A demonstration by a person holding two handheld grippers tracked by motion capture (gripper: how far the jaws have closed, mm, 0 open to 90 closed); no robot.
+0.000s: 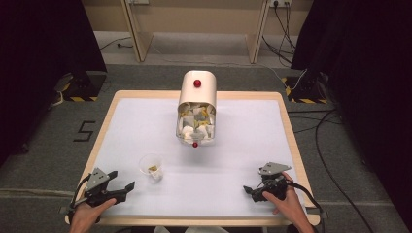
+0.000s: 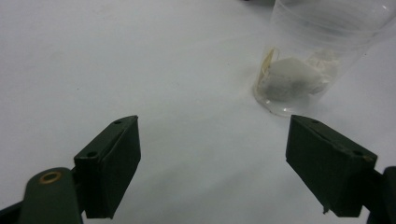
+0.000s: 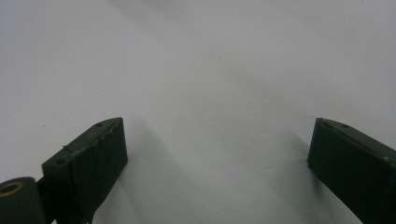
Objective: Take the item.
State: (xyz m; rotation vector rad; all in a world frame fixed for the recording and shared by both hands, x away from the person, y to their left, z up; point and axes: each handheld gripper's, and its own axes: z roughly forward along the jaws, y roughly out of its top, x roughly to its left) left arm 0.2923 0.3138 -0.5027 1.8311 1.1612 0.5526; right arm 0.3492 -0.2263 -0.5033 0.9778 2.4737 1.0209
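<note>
The table point(image 1: 126, 121) carries a tipped canister point(image 1: 197, 107) at twelve o'clock. The left gripper point(image 1: 127, 186), jaws wide, rests with the plastic cup point(image 1: 151, 166) near at one o'clock (teabag point(image 2: 294, 79) inside). The right gripper point(image 1: 248, 190) gapes wide, well apart.

A wood-edged table point(image 1: 111, 112) with a white top carries a cream container point(image 1: 197, 108) at twelve o'clock of centre, its open front full of white and yellow sachets. A clear plastic cup point(image 1: 151, 166) stands at eight o'clock, holding a sachet point(image 2: 294, 79) inside
</note>
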